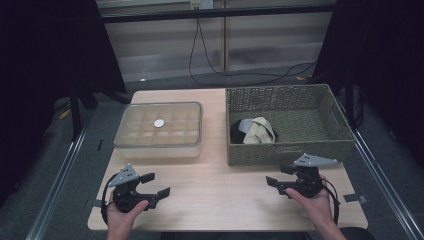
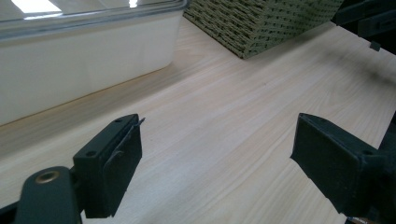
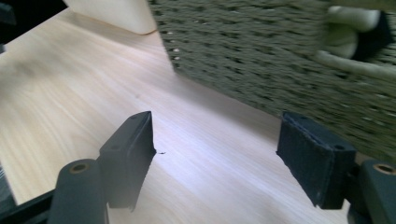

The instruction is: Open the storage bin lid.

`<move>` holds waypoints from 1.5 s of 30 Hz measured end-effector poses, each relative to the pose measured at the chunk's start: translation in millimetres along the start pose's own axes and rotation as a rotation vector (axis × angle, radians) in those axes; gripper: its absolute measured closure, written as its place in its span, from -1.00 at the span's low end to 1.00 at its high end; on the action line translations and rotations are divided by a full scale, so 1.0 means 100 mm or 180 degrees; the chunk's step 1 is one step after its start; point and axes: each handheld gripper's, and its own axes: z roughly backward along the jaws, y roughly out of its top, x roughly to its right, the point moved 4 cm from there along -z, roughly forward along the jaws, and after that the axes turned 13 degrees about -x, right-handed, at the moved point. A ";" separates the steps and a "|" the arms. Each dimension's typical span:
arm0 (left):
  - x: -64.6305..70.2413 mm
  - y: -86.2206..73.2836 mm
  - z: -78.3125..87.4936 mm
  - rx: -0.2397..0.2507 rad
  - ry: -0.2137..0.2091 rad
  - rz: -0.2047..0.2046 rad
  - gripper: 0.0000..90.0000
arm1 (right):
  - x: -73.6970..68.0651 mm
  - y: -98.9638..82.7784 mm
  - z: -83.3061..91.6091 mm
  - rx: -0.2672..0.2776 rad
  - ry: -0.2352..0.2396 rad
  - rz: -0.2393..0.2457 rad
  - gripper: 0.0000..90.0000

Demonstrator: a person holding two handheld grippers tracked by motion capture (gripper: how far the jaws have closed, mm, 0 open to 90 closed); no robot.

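Note:
Over the table's front left, my left gripper (image 1: 156, 184) is held in a hand, its jaws wide apart with nothing between them. The left gripper view has the open left gripper (image 2: 219, 135) above bare wood. My right gripper (image 1: 275, 185) is held at the front right, just before the woven basket (image 1: 287, 150), also open and empty. In the right gripper view the right gripper (image 3: 217, 126) points at the basket's wall (image 3: 261, 60). A clear compartment box (image 1: 159, 145) holds a small white round piece (image 1: 159, 123). Cream and black cloth items (image 1: 255, 131) lie in the basket.
The wooden table (image 1: 220, 185) has bare room between the two hands. The box's side (image 2: 84, 60) and the basket's corner (image 2: 261, 23) stand ahead of the left gripper. Cables run over the floor behind the table, and dark stands flank it.

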 end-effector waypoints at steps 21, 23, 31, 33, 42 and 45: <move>-0.38 -0.02 0.49 0.0286 0.0181 0.0123 -0.53 | -0.30 0.56 -0.02 0.0153 0.0222 0.0293 -0.30; -0.43 -0.01 0.51 0.0293 0.0293 0.0166 -0.55 | -0.30 0.62 -0.02 0.0130 0.0196 0.0252 -0.30; -0.61 0.02 0.60 0.0334 0.0330 0.0264 -0.51 | -0.33 0.88 0.01 0.0186 0.0219 0.0287 -0.27; -0.66 0.03 0.64 0.0315 0.0342 0.0306 -0.52 | -0.33 1.02 0.01 0.0201 0.0225 0.0333 -0.27; -0.90 0.09 0.76 0.0319 0.0422 0.0425 -0.46 | -0.32 1.33 -0.13 0.0129 0.0300 0.0434 -0.25; -0.97 0.09 0.78 0.0286 0.0430 0.0440 -0.47 | -0.33 1.41 -0.12 0.0132 0.0328 0.0462 -0.25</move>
